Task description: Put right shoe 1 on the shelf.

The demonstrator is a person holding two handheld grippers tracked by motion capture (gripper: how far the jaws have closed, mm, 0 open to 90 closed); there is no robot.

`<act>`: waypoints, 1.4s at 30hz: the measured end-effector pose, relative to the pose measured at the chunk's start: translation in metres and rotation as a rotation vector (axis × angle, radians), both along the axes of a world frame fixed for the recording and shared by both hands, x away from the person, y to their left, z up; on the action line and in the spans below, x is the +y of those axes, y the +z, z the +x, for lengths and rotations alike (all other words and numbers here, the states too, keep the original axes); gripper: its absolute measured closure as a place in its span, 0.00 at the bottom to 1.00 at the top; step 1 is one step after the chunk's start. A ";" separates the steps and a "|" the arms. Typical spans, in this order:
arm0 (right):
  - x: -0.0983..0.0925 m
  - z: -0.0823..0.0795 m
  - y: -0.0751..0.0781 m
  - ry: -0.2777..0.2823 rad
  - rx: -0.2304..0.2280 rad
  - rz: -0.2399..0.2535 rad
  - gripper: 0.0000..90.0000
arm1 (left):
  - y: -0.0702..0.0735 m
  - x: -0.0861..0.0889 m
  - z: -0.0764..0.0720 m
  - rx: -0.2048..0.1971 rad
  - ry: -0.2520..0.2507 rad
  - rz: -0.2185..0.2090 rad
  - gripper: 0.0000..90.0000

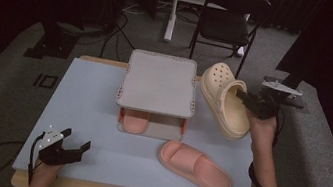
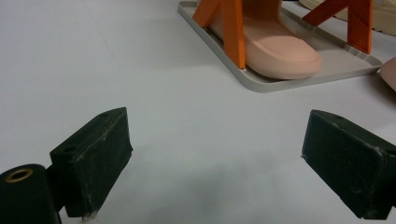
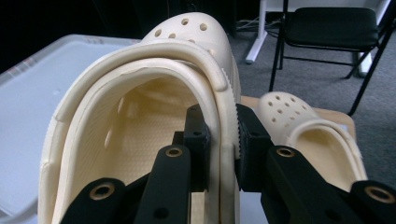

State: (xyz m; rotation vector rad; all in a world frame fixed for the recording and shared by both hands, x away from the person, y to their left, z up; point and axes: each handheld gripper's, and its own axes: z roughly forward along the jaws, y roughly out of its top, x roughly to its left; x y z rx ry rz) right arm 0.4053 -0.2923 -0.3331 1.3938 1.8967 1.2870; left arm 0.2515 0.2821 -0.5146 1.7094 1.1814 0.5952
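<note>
Cream clog [image 1: 224, 100] hangs tilted above the right side of the light blue table [image 1: 86, 106], pinched by the right gripper [image 1: 249, 102]. In the right gripper view its 2 black jaws are closed on the side wall of the clog's opening, 1 jaw inside and 1 outside. A second cream clog [image 3: 308, 133] lies on the table just beyond it in that view. The left gripper [image 1: 76, 147] sits low at the near left corner of the table, its jaws spread wide with nothing between them. A grey 2-level rack [image 1: 158, 82] with orange legs [image 2: 233, 32] stands mid-table; 1 pink slide [image 2: 275, 49] rests on its lower tray. Another pink slide [image 1: 195, 168] lies on the table just in front of the rack, to its right. A black folding chair [image 1: 226, 24] stands behind the table.
</note>
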 end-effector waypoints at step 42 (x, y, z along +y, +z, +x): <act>0.116 0.036 0.026 0.018 -0.020 0.035 0.86 | 0.000 -0.003 -0.003 -0.014 -0.023 0.024 0.09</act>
